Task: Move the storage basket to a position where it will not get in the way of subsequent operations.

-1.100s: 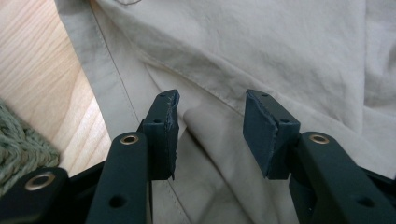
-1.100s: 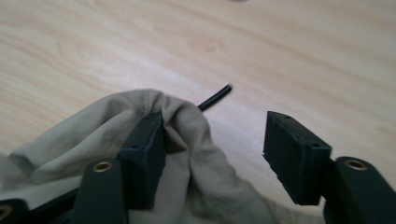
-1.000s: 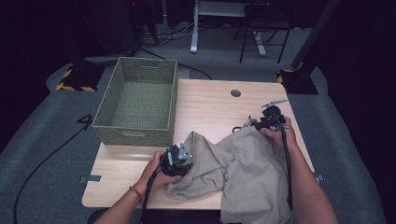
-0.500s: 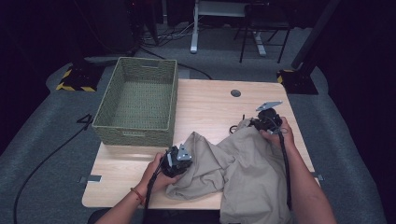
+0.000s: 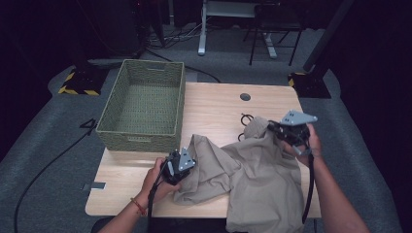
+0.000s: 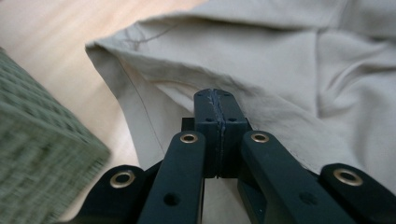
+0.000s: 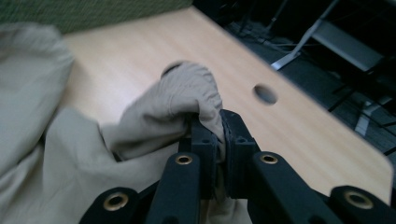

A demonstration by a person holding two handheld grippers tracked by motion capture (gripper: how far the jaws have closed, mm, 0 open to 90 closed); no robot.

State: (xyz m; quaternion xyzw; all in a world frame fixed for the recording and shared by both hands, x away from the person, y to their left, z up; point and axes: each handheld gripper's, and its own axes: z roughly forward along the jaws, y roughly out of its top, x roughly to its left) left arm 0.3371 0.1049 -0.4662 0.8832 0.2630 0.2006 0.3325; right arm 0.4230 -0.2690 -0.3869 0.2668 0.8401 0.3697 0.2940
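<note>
Left claw (image 5: 187,162): jaws pressed together on a fold of the beige garment (image 5: 252,179) near its hemmed edge, having just closed; in the left gripper view (image 6: 217,100) the pads meet with only thin cloth pinched between them. Left hand (image 5: 158,179) wraps the gripper body at the near-left part of the counter (image 5: 214,102). Right claw (image 5: 272,127): jaws just closed on a bunched corner of the same garment; in the right gripper view (image 7: 219,122) a wad of cloth (image 7: 182,100) bulges up between and above the pads. Right hand (image 5: 306,143) holds this corner raised above the counter at the right side. Garment: crumpled, spread between the two claws across the near-right part of the counter, its lower portion hanging over the near edge. Woven green basket (image 5: 145,104): open-topped, standing on the left half of the counter, just beyond the left claw. Round cable hole (image 5: 245,96): in the counter top near the far edge. Black cable loops (image 5: 244,119): lying on the counter just beyond the raised corner.
</note>
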